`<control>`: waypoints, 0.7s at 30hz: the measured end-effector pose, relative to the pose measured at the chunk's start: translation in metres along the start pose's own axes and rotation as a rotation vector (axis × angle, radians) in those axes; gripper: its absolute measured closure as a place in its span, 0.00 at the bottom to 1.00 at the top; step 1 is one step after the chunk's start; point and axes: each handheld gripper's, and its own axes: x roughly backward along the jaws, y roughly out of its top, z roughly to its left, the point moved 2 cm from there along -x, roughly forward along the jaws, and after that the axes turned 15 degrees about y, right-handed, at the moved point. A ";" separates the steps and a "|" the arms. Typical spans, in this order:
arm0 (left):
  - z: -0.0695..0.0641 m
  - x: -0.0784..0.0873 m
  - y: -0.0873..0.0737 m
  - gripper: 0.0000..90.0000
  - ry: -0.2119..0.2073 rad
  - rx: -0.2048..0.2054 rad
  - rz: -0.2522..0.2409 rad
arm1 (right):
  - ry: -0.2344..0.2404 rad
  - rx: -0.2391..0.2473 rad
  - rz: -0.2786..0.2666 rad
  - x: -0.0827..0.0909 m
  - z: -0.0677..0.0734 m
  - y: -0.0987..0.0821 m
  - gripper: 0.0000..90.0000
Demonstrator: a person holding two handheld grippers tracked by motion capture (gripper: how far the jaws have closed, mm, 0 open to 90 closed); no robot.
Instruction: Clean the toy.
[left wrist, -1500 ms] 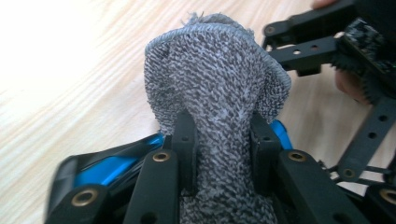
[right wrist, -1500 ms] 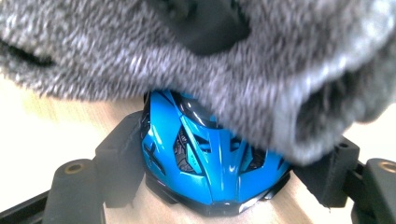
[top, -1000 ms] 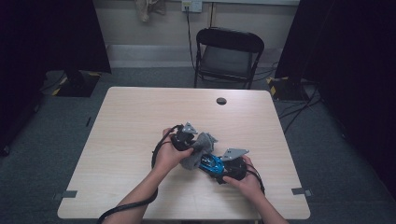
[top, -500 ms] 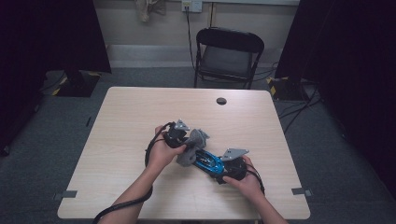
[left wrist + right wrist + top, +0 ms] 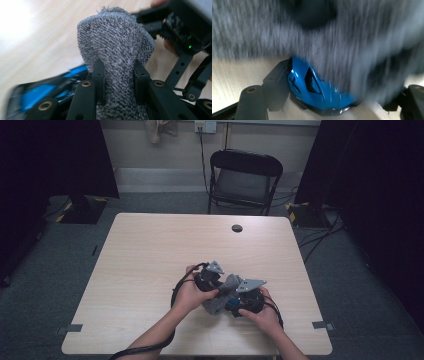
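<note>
Our left gripper [image 5: 216,290] has slid back toward the right gripper [image 5: 239,306], dragging its pinched grey cloth [image 5: 116,62] over the blue toy car [image 5: 317,87], which our right jaws clamp against the table [image 5: 150,255] directly beneath the cloth.

A grey knitted cloth [image 5: 115,50] stands bunched upright, draped over the top of a glossy blue toy car [image 5: 317,92] that sits on the pale wooden table [image 5: 150,255], near its front edge
</note>
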 end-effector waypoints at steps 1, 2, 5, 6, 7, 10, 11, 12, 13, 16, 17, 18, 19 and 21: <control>-0.005 -0.006 -0.003 0.78 -0.021 -0.007 0.017 | 0.000 0.000 0.000 0.000 0.000 0.000 0.29; -0.007 -0.008 -0.003 0.78 -0.020 -0.021 0.017 | 0.000 0.000 0.000 0.000 0.000 0.000 0.29; -0.006 -0.007 -0.002 0.78 -0.009 -0.020 0.023 | 0.000 0.000 0.000 0.000 0.000 0.000 0.29; -0.005 -0.007 -0.002 0.78 -0.005 -0.023 0.023 | 0.000 0.000 0.000 0.000 0.000 0.000 0.29; -0.004 -0.007 -0.001 0.78 -0.003 -0.019 0.021 | 0.000 0.000 0.000 0.000 0.000 0.000 0.29; 0.000 -0.005 -0.001 0.78 0.012 -0.008 0.004 | 0.000 -0.001 0.000 0.000 0.000 0.000 0.29; 0.002 -0.004 -0.001 0.78 0.016 -0.004 0.001 | 0.000 -0.001 0.000 0.000 0.000 0.000 0.29; 0.003 -0.003 -0.001 0.78 0.026 -0.009 0.001 | 0.000 0.000 0.000 0.000 0.000 0.000 0.29; 0.006 -0.002 -0.001 0.78 0.036 -0.004 -0.003 | 0.000 -0.001 0.000 0.000 0.000 0.000 0.29; 0.016 0.001 0.000 0.78 0.056 0.010 -0.003 | 0.000 -0.001 0.000 0.000 0.000 0.000 0.29; 0.019 0.002 -0.001 0.78 0.064 0.019 -0.003 | 0.000 -0.001 0.000 0.000 0.000 0.000 0.29; 0.022 0.003 -0.001 0.78 0.065 0.024 -0.004 | 0.000 -0.001 0.000 0.000 0.000 0.000 0.29; 0.026 0.005 -0.002 0.78 0.068 0.021 -0.002 | 0.000 -0.001 0.000 0.000 0.000 0.000 0.29; 0.029 0.006 -0.003 0.78 0.076 0.030 -0.003 | 0.000 -0.001 0.000 0.000 0.000 0.000 0.29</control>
